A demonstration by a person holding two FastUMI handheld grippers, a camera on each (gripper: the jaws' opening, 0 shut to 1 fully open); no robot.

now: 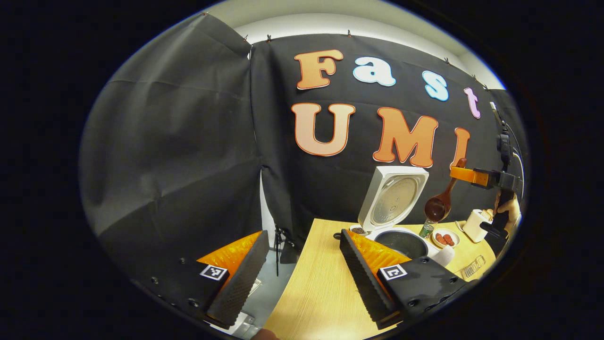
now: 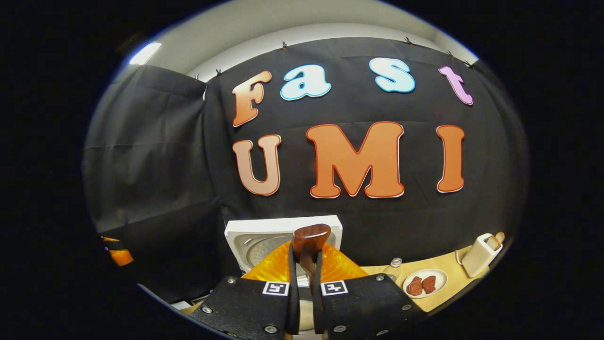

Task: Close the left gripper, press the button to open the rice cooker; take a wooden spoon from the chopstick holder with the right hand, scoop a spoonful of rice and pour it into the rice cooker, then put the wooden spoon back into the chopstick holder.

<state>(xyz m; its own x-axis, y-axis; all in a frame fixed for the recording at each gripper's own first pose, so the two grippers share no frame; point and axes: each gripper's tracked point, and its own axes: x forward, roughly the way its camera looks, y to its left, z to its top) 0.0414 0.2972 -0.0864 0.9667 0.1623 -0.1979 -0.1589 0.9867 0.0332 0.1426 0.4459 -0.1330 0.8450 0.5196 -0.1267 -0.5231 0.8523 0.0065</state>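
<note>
**Spoon hanging over open cooker, left tool idling wide**

Right tool [image 2: 306,283] is clamping the wooden spoon [image 1: 440,200] by its handle w/ both fingers pressed in, near fully closed on it. In the left gripper view, right of centre, the spoon is hanging bowl-down above the rice cooker [image 1: 401,208], prob. so its load drops straight into the pot; can't tell if any rice is in the bowl. Cooker lid is standing up and tilted back, leaving the pot mouth free.

Left tool [image 1: 302,271] is holding nothing, fingers spread wide, sitting low in the frame and well apart from the cooker, apparently keeping out of the pour path.

Chopstick holder [image 1: 474,224] is sitting at far right, near the hand [image 1: 507,210] gripping the right tool.

Desk [image 1: 321,283] is showing a light wood-grain top, also carrying a plate [image 2: 424,283] w/ reddish food and a small bottle [image 2: 394,267]. Black cloth is walling the booth, pale ceiling above.
</note>
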